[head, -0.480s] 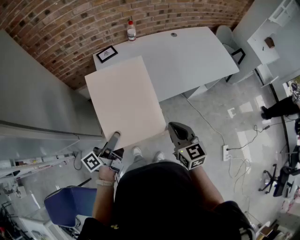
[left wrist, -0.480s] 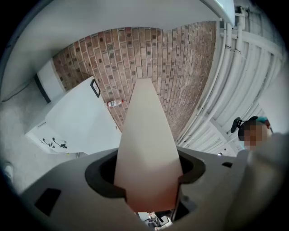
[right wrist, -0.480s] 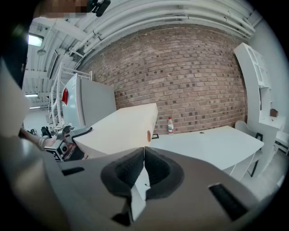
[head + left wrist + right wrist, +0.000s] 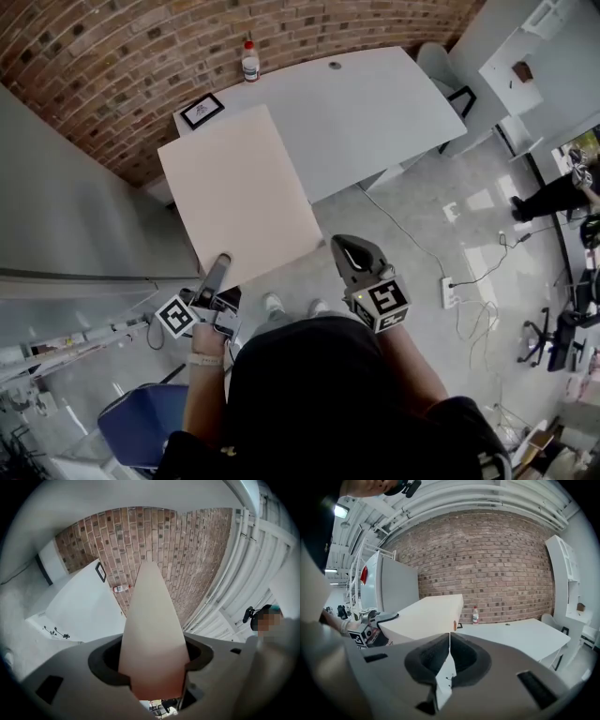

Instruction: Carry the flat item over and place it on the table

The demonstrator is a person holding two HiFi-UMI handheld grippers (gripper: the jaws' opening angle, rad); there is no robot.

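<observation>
Pale board (image 4: 239, 197), judged stiff and light, is pinched at its near edge by the left gripper (image 4: 218, 270), right gripper (image 4: 354, 255) pressed together.

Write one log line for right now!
left gripper: shut on board | right gripper: shut, empty | board: not yet on table

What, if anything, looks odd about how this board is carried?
The large flat board is clamped only by the left gripper at its near edge; the right gripper is shut, empty, beside it.
</observation>
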